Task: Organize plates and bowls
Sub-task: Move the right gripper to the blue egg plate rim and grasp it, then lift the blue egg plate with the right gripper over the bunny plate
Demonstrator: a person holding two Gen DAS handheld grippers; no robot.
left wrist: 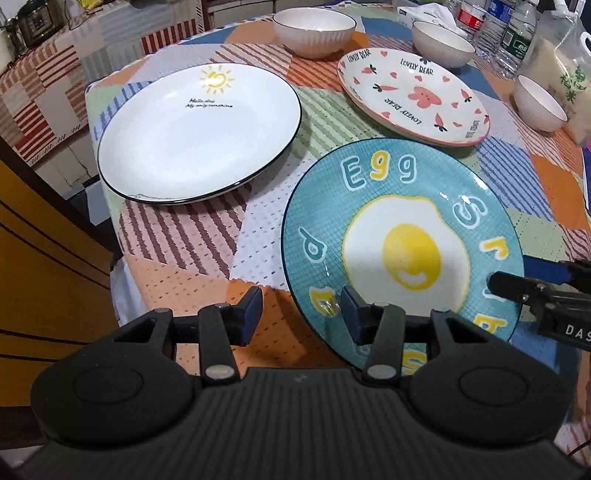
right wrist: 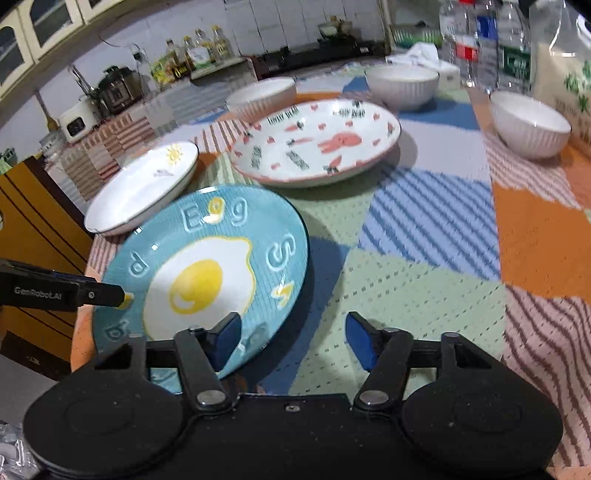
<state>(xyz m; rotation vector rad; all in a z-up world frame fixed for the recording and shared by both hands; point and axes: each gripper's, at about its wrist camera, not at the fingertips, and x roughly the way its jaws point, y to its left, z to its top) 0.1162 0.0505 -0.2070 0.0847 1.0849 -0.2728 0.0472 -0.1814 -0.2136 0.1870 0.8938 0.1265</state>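
nothing is stacked yet, as far as these views show: three plates lie separately on the patchwork tablecloth [left wrist: 207,236], and three white ribbed bowls stand apart at the far side. the blue egg plate [left wrist: 402,258] is nearest, and it seems tilted up off the cloth on its near side, casting a dark shadow to its right in the right wrist view, though the fisheye makes the lift hard to judge. the left gripper [left wrist: 301,314] has its jaws spread wide, one finger over the plate's near-left rim and the other outside over the cloth, so the rim sits between them without being pinched. the right gripper [right wrist: 291,339] is likewise wide, one finger over the plate's near-right rim, the other over the cloth. the white sun plate [left wrist: 199,136] lies just beyond to the left, its edge close to the egg plate; the pink bear plate [left wrist: 413,96] lies behind. one bowl [left wrist: 314,31] sits at the far middle, a second bowl [left wrist: 441,42] behind the bear plate, a third bowl [left wrist: 539,103] far right beside the water bottles [left wrist: 517,33]. i judge the work barely begun: plates remain to be stacked, bowls to be nested.
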